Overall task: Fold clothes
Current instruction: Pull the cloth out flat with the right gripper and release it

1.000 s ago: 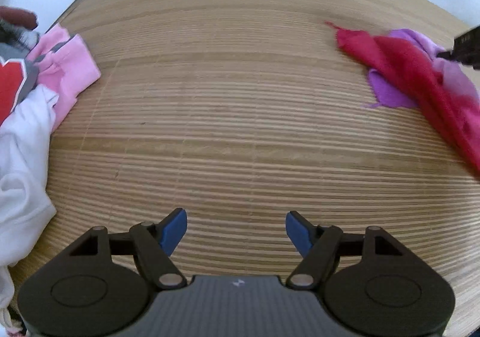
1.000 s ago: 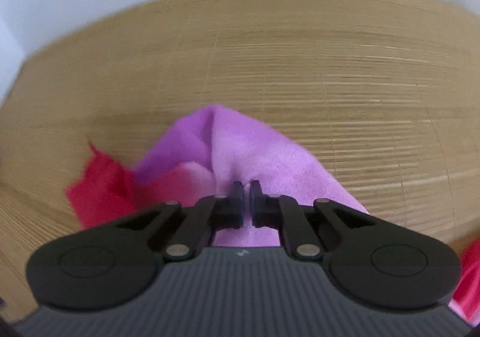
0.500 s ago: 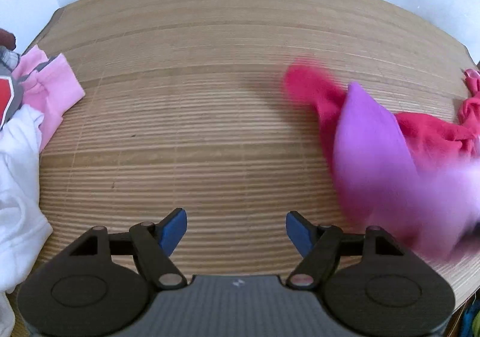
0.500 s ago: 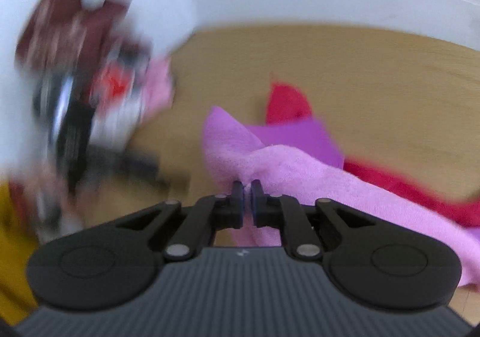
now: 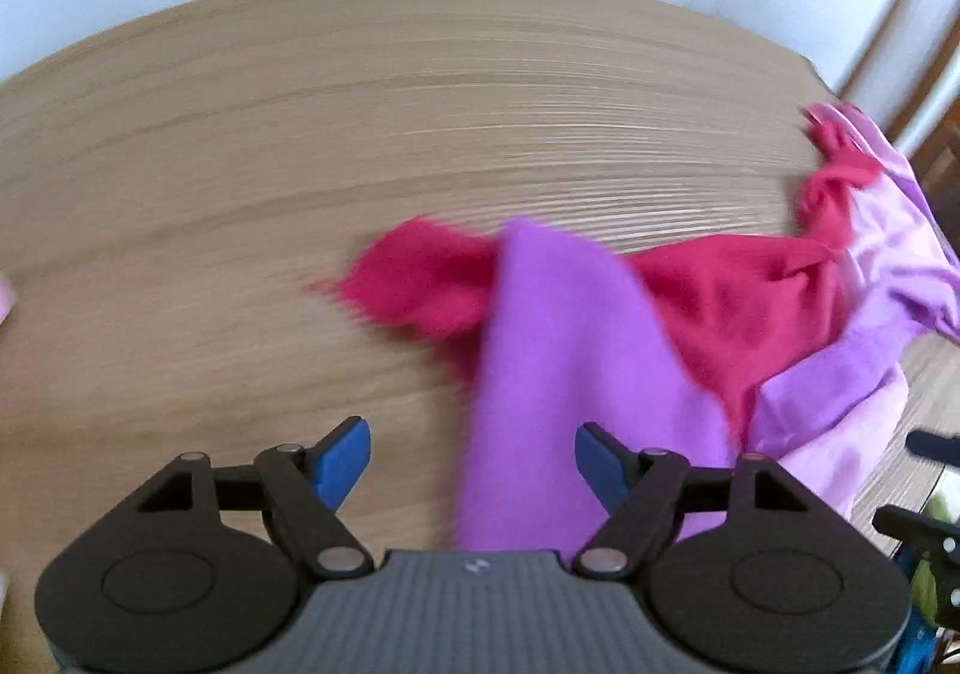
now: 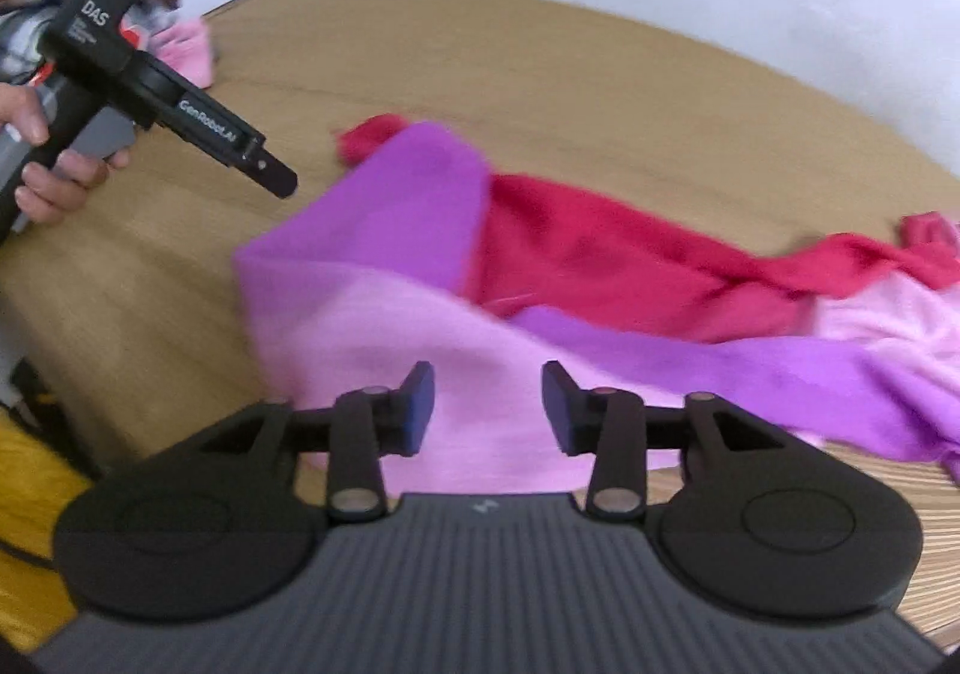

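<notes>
My right gripper has just been opening; its jaws now stand spread, with the pink-and-purple cloth of the garment lying under and between them but neither pad pressing on it, so I judge that I have let it go. My left gripper is spread too, with nothing pinched: a purple flap of the same garment reaches down between its fingers without touching either blue pad.

The garment, purple, pink and crimson, lies crumpled on the wooden tabletop. It runs from the near middle of the tabletop out towards the right edge, where a knotted, bunched end sits close to the rim. That makes its long axis roughly left to right across the tabletop, tilting away towards the far right corner. A crimson corner sticks out on the left, pointing at the bare middle of the tabletop.

It is not yet flat, so I judge that the step in hand is spreading it before any fold. To do that well I would pinch two separate edges, one in each gripper, and draw them apart along that long axis. I would take single layers only and keep the cloth low to the wood. The bunch by the right edge needs pulling inward so nothing slides off. More clothes lie at the far left corner, well apart.
</notes>
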Motion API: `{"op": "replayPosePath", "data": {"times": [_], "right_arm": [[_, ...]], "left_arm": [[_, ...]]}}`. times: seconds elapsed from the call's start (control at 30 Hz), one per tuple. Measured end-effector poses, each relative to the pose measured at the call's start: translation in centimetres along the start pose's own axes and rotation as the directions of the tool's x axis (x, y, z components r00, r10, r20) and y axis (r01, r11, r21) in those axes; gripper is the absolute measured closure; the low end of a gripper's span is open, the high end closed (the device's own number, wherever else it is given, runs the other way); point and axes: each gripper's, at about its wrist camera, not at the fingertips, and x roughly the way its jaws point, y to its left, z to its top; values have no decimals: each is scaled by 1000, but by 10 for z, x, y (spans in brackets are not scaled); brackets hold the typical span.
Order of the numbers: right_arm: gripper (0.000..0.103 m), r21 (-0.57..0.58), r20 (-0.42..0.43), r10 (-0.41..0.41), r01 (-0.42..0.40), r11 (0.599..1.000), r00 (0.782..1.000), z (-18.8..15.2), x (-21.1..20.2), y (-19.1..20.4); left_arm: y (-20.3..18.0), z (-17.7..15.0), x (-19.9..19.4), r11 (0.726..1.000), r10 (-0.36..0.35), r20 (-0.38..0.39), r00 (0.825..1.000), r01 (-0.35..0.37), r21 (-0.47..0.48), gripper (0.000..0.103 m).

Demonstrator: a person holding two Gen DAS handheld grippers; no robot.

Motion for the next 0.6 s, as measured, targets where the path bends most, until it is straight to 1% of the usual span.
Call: {"op": "replayPosePath", "data": {"times": [0.03, 0.07, 0.13, 0.23, 0.27, 0.33, 0.37, 0.4, 0.47, 0.5, 0.53, 0.57, 0.6], "right_arm": [[44, -16, -2, -5, 5, 1000, 1000, -1, 3, -6], [44, -38, -7, -17, 16, 999, 1000, -1, 10, -10], [44, -72, -37, -45, 42, 996, 998, 0, 22, -17], [44, -97, -71, -2, -5, 995, 997, -1, 25, -29], [44, -106, -74, 18, -26, 994, 997, -1, 23, -34], [44, -129, -86, 43, -54, 990, 995, -2, 31, -38], [44, -139, -91, 51, -63, 988, 995, -3, 26, -41], [44, -141, -93, 57, -70, 988, 994, -2, 24, -39], [44, -136, -100, 82, -95, 986, 992, -4, 28, -39], [44, -127, -105, 98, -111, 986, 990, -5, 30, -40], [45, -107, -122, 132, -145, 984, 984, -6, 33, -40], [50, -86, -139, 169, -182, 980, 976, -7, 36, -41], [74, -52, -153, 217, -227, 972, 964, -8, 37, -43]], "left_arm": [[-7, 7, 8, 1000, 12, -4, 1000, -12, 24, 24], [-13, 12, 18, 999, 37, -18, 999, -36, 37, 24], [-23, 20, 36, 997, 52, -57, 997, -48, 57, 24], [-31, 26, 57, 997, 49, -102, 994, -42, 64, 24], [-35, 27, 61, 996, 58, -104, 993, -51, 68, 22], [-41, 25, 63, 994, 70, -92, 993, -62, 90, 21], [-43, 24, 63, 993, 71, -86, 994, -63, 96, 21], [-44, 23, 62, 994, 66, -79, 995, -59, 94, 24], [-45, 21, 59, 995, 56, -63, 996, -50, 90, 34], [-44, 20, 55, 995, 44, -54, 998, -39, 93, 55], [-43, 19, 52, 996, 21, -56, 998, -16, 92, 83], [-42, 19, 48, 996, -1, -59, 998, 7, 89, 92], [-42, 20, 45, 997, -19, -60, 998, 24, 78, 93]]}}
